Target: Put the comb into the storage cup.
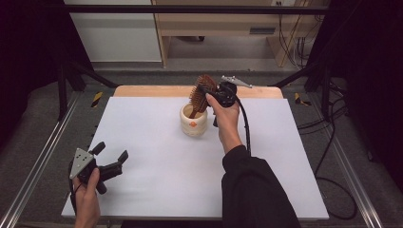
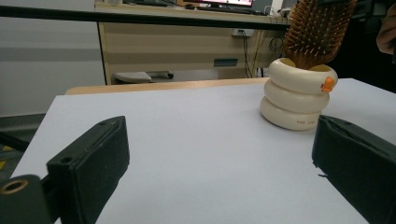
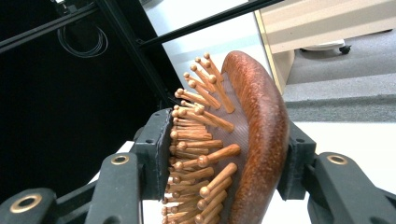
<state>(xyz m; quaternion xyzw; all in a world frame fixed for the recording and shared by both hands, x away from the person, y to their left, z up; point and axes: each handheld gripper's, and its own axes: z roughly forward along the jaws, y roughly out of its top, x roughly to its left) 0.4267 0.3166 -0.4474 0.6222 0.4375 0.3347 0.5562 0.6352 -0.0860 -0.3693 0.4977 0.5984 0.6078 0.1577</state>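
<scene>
the right gripper [image 1: 209, 95] is held above the far middle of the white table [image 1: 157, 156], over a cream holder [image 1: 194, 121] built of three stacked rings. its jaws are closed on the head of a wooden hairbrush [image 1: 201, 92]: in the right gripper view one pad presses the tips of the pegs and the other the smooth brown back of the hairbrush [image 3: 252, 140]. the brush stands head up, tilted slightly, with its handle down inside the holder. the grip is narrow, set to the thickness of the head

the left gripper [image 1: 110, 161] sits near the front left corner of the table, well apart from the holder, with the person's hand around its body. its jaws stand wide apart with nothing between them; the left gripper view shows bare table between the two black pads, and beyond them the holder [image 2: 296, 100], with a small orange mark near its rim, and the bristled head of the brush [image 2: 317, 30] rising from it

the holder rests flat on the table, just short of the wooden strip [image 1: 157, 90] along the far edge
</scene>
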